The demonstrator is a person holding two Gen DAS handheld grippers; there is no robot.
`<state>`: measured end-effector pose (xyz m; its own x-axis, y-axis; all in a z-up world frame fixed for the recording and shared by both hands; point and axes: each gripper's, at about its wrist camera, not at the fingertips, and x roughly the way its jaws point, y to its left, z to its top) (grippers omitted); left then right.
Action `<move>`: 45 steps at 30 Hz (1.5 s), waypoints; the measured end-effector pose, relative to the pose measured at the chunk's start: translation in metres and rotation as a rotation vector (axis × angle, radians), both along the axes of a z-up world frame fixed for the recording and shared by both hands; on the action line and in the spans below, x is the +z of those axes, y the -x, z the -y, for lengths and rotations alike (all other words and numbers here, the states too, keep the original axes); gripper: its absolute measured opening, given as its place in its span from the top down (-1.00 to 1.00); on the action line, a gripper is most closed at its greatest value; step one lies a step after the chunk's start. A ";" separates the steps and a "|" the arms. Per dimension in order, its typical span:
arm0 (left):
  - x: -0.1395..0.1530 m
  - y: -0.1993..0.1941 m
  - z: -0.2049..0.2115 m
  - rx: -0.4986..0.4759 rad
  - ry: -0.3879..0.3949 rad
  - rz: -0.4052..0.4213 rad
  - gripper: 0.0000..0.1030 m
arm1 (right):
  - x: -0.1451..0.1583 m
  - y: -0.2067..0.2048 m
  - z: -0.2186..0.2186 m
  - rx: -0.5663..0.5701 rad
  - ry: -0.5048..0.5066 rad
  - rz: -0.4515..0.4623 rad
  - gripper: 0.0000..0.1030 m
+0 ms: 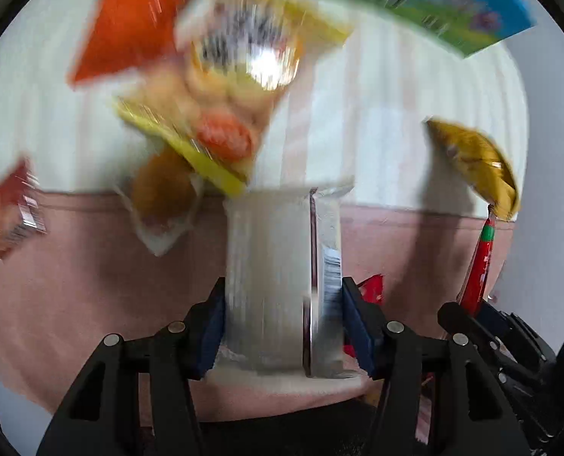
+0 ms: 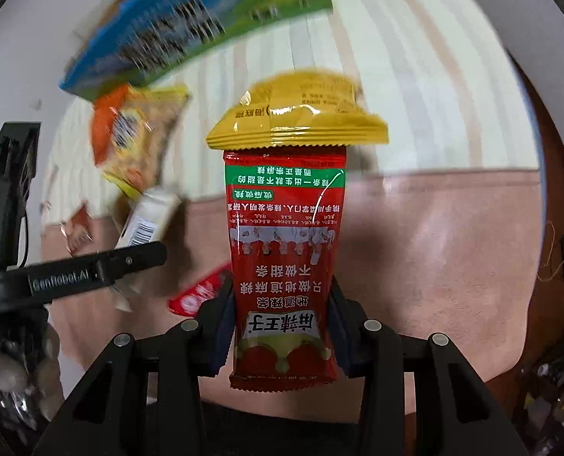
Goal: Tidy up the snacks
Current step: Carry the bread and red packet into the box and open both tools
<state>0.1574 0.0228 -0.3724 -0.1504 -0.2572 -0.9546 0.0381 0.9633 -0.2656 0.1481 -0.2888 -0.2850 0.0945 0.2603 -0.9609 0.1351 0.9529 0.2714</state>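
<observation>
My left gripper (image 1: 283,292) is shut on a white and silver snack packet (image 1: 266,266), which stands up between the blue pads; the picture is blurred. My right gripper (image 2: 282,292) is shut on a red spicy-strip packet (image 2: 283,228), gripped at its lower part. Just beyond the red packet's top edge a yellow packet (image 2: 300,114) lies on the striped cloth. The right wrist view shows the left gripper's fingers (image 2: 122,262) with the white packet (image 2: 145,220) at left. In the left wrist view the red packet (image 1: 479,266) hangs at the right.
Both grippers point down over a pink cloth (image 2: 433,247) that meets a white striped cloth (image 1: 376,95). On them lie a blue-green box (image 1: 452,11), an orange packet (image 1: 130,22), a yellow biscuit bag (image 1: 221,87), a wrapped brown bun (image 1: 164,190) and small red packets (image 2: 198,292).
</observation>
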 end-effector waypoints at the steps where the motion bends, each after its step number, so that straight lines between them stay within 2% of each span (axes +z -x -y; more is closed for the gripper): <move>1: -0.009 -0.003 -0.003 0.012 0.002 -0.023 -0.07 | -0.009 0.000 0.001 0.008 -0.004 -0.029 0.11; 2: -0.020 -0.006 -0.005 0.022 0.011 -0.042 -0.14 | -0.021 0.001 0.001 0.029 0.003 -0.073 0.11; 4: -0.032 -0.010 -0.006 0.034 0.011 -0.051 -0.15 | -0.040 0.004 0.006 0.036 0.004 -0.132 0.07; 8: -0.034 -0.007 -0.007 0.035 -0.016 -0.018 -0.11 | -0.056 0.008 0.012 0.017 0.013 -0.128 0.06; 11: -0.016 0.007 0.008 0.012 -0.045 0.007 -0.10 | -0.057 0.009 0.000 0.012 0.020 -0.114 0.11; 14: -0.011 0.022 0.014 -0.020 -0.063 0.014 -0.10 | -0.051 0.026 0.006 0.013 0.000 -0.127 0.12; 15: -0.010 0.038 0.013 -0.025 -0.065 0.014 -0.10 | -0.051 0.030 0.008 0.010 -0.010 -0.132 0.12; 20: 0.004 0.051 0.009 -0.030 -0.055 0.034 -0.10 | -0.035 0.042 0.017 -0.023 -0.079 -0.115 0.13; 22: 0.015 0.044 0.010 -0.032 -0.044 0.066 -0.10 | -0.016 0.042 0.017 -0.023 -0.105 -0.079 0.13; 26: 0.063 0.035 0.002 -0.023 0.000 0.148 -0.10 | 0.028 0.029 0.016 -0.012 -0.161 0.012 0.13; 29: 0.102 0.021 -0.012 -0.002 0.066 0.207 -0.10 | 0.073 0.002 0.010 -0.003 -0.197 0.100 0.13; 30: 0.123 0.013 -0.014 0.004 0.087 0.245 -0.10 | 0.087 -0.009 0.008 -0.001 -0.204 0.129 0.13; 33: 0.172 -0.017 -0.015 0.005 0.120 0.338 -0.10 | 0.125 -0.048 0.011 0.014 -0.205 0.226 0.13; 36: 0.210 -0.056 -0.011 0.005 0.115 0.420 -0.10 | 0.157 -0.100 0.006 0.035 -0.164 0.315 0.13; 37: 0.215 -0.073 -0.003 0.004 0.104 0.440 -0.10 | 0.165 -0.117 0.006 0.039 -0.142 0.338 0.13; 40: 0.233 -0.118 -0.014 0.006 0.039 0.487 -0.10 | 0.177 -0.176 0.005 0.051 -0.078 0.364 0.13; 42: 0.228 -0.149 -0.016 0.017 0.007 0.475 -0.11 | 0.175 -0.217 0.000 0.060 -0.036 0.353 0.13; 45: 0.208 -0.202 -0.017 0.022 -0.054 0.411 -0.11 | 0.162 -0.276 0.000 0.059 0.016 0.321 0.13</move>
